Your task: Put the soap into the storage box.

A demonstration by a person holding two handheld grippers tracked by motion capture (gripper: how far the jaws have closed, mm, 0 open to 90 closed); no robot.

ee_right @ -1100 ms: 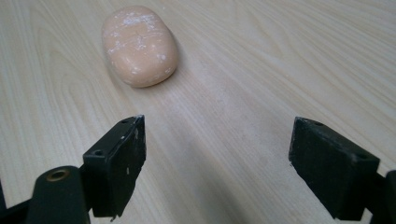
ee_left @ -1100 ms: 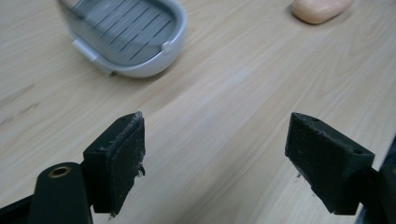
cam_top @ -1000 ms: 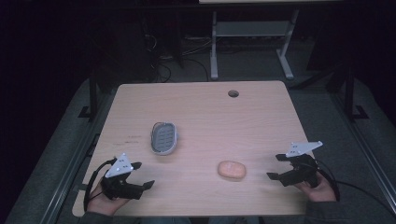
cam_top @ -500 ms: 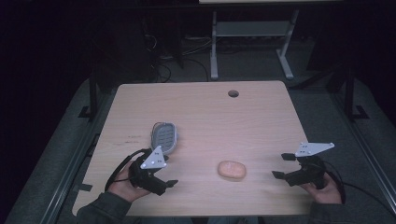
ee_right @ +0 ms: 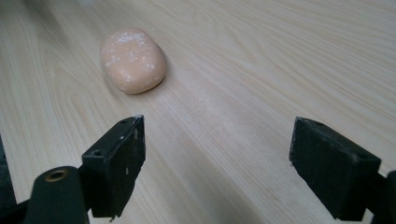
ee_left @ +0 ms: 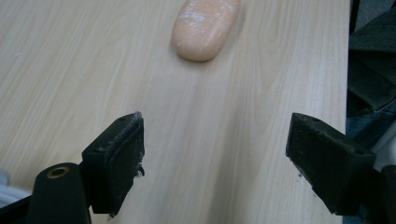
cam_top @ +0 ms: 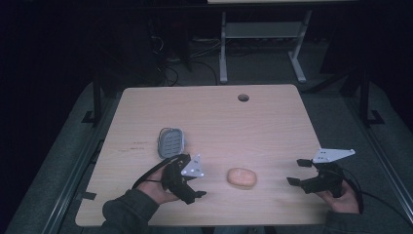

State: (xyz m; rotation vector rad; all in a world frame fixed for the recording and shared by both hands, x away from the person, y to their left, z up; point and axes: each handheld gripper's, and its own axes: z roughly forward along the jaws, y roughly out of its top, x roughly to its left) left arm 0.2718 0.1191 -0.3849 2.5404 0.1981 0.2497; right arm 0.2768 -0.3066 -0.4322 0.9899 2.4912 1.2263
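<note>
The left gripper (cam_top: pixel 191 179), held in the person's left hand (cam_top: pixel 156 189), sits low over the near left part of a light wooden table (cam_top: pixel 272 126), its two black jaws spread wide apart with nothing between them. A small grey three-cornered plate rides on top of it and a dark cable loops back toward the sleeve. In the left gripper view its jaws frame bare wood, and an orange oval bar of soap (ee_left: pixel 204 27) lies flat on the table ahead of them, apart from both jaws. In the high view the soap (cam_top: pixel 241 178) rests near the front edge of the table, just to the right of the left gripper and between the two grippers. The right gripper (cam_top: pixel 298 171), held in the person's right hand (cam_top: pixel 341 197) at the near right edge of the table, also has its jaws wide apart and empty, pointing left toward the soap; in the right gripper view the soap (ee_right: pixel 133 59) lies ahead and to the left of the jaws, not touching them. Just behind the left gripper, a grey oval dish with a ribbed inside (cam_top: pixel 171 142) lies on the table. Near the far edge is a small round hole (cam_top: pixel 243 97) in the tabletop. Beyond the table, in dim light, stands the white metal frame of another table (cam_top: pixel 263 34).
</note>
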